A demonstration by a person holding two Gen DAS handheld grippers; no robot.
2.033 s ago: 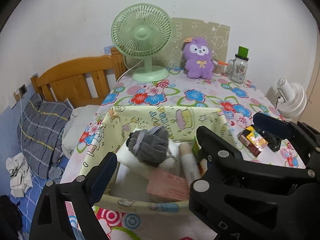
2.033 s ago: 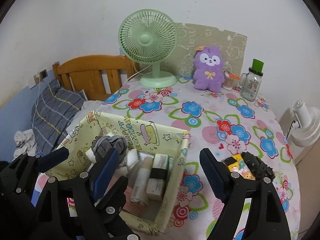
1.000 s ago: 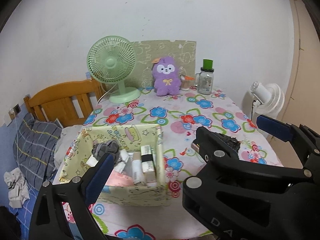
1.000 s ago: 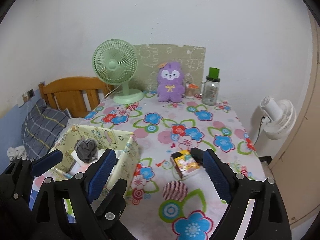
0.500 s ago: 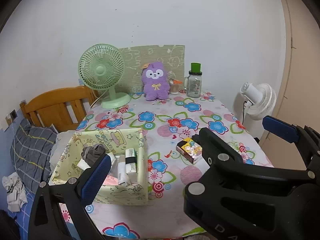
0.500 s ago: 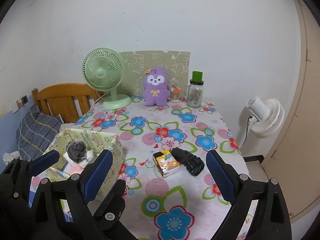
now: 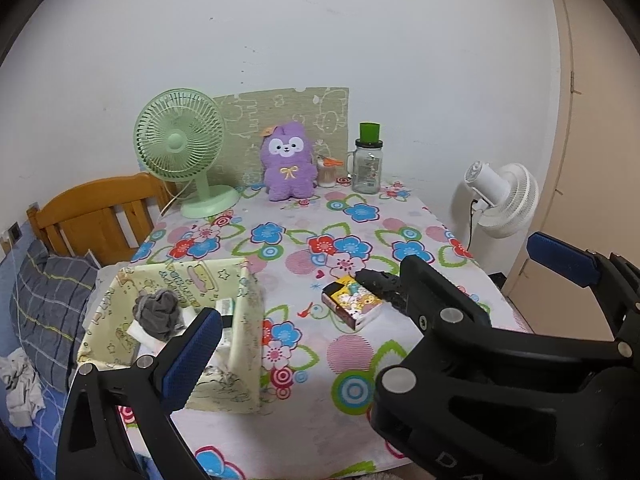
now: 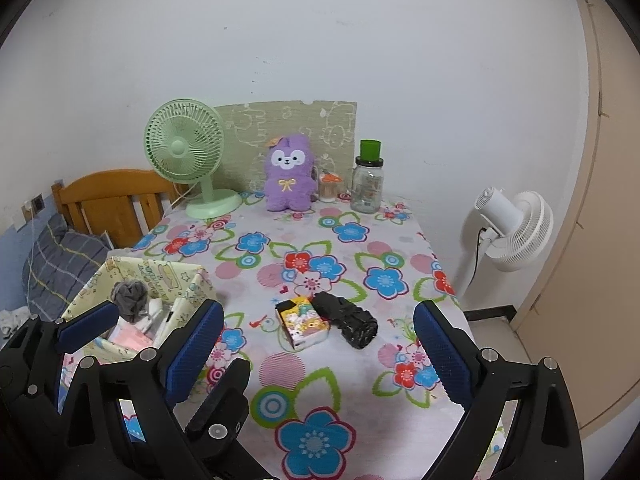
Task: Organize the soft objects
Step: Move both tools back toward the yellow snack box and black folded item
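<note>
A yellow fabric basket (image 7: 249,332) stands at the table's near left, with a grey rolled sock (image 7: 157,314) on top of folded items inside. A black rolled soft item (image 8: 347,320) and a colourful cartoon pack (image 8: 304,323) lie side by side mid-table. A purple plush (image 7: 286,166) sits at the back. My left gripper (image 7: 316,360) is open, its left finger in front of the basket and its right finger hidden behind the right gripper's body. My right gripper (image 8: 316,354) is open wide and empty, short of the black roll and the pack.
At the back stand a green desk fan (image 7: 180,148) and a green-lidded glass jar (image 7: 367,162). A white fan (image 8: 514,230) stands beyond the table's right edge. Left of the table are a wooden headboard (image 7: 96,216) and a checked pillow (image 7: 48,312).
Both grippers have drawn back from the basket, so it looks smaller and more of the table shows. The black roll and the pack have come into full view. Nothing was picked up.
</note>
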